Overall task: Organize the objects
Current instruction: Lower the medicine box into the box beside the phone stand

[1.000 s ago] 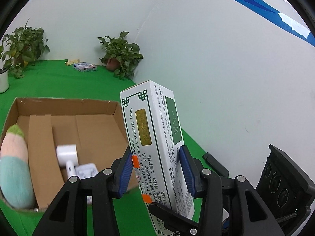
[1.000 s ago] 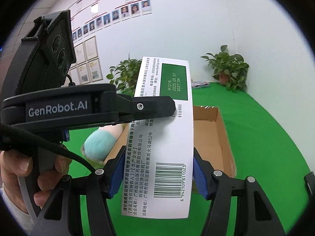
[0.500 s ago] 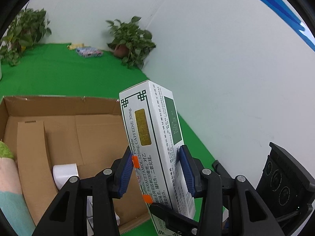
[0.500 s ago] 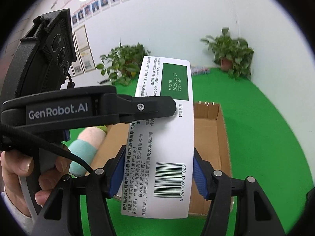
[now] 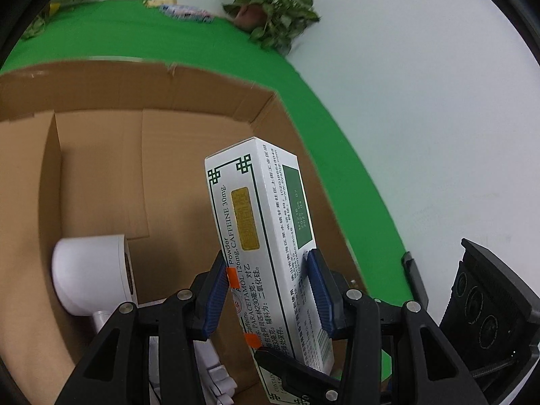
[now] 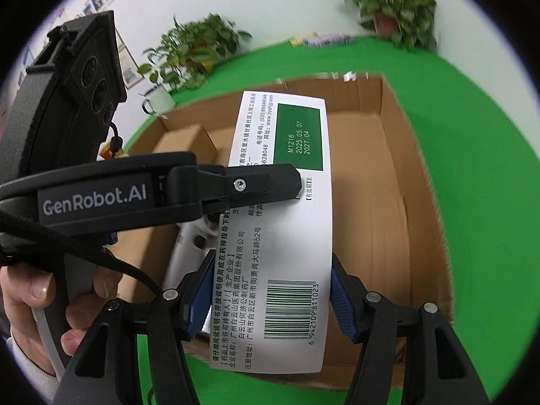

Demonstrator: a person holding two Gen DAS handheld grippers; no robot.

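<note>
A white medicine box with green print (image 5: 266, 236) is held by both grippers over an open cardboard box (image 5: 189, 87). My left gripper (image 5: 268, 287) is shut on its two narrow sides. My right gripper (image 6: 270, 290) is shut on the same medicine box (image 6: 287, 236), near its barcode end. The left gripper's body crosses the right wrist view from the left. The medicine box stands tilted above the right part of the cardboard box (image 6: 415, 175).
Inside the cardboard box lie a white rounded device (image 5: 91, 270) and a cardboard divider (image 5: 50, 175). Green cloth (image 6: 472, 118) covers the table. Potted plants (image 5: 270, 10) and a white wall stand behind. A white mug (image 6: 158, 101) sits at the back left.
Both grippers have carried the medicine box forward and down over the cardboard box, which now fills the view. The pastel plush toy has left the view.
</note>
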